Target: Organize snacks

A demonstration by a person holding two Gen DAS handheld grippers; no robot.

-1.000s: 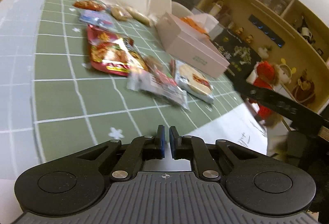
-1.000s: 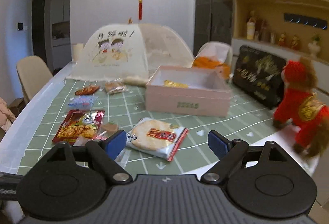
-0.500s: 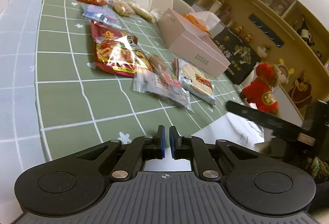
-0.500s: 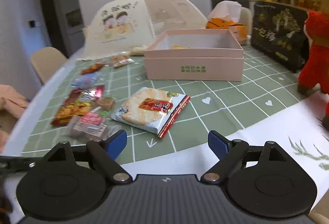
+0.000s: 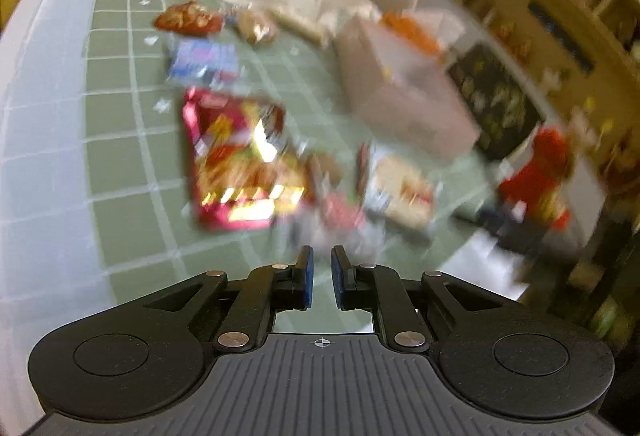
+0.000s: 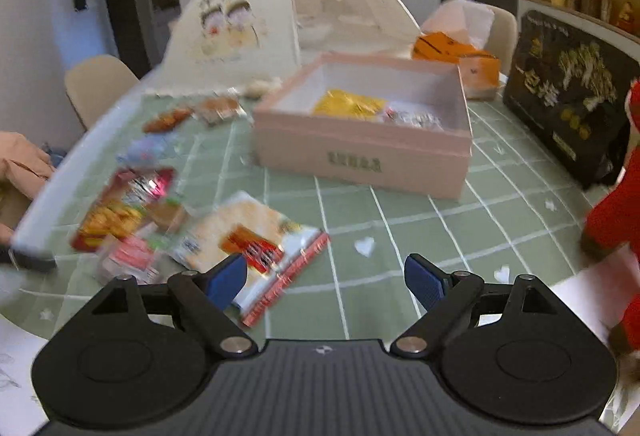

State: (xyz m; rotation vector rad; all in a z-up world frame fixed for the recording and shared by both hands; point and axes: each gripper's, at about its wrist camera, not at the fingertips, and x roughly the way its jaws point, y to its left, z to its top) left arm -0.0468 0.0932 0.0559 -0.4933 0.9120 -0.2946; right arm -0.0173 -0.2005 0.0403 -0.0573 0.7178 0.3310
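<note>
Both views have swung nearer the pink box (image 6: 362, 156); right hand-held gripper (image 6: 325, 278) spread empty, left hand-held gripper (image 5: 321, 278) nearly pressed together, risks shoving the rice-cracker packet (image 6: 256, 236) at ten o'clock.

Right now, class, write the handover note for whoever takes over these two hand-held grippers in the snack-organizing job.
Left hand-held gripper: nearly shut, nothing between the pads.
Right hand-held gripper: open wide, empty, above the rice cracker pack.
Pink box: open, holds a yellow packet and a silvery one.
Left to do: the rice cracker pack, the big red snack bag and several small packets lie loose on the green tablecloth.
</note>
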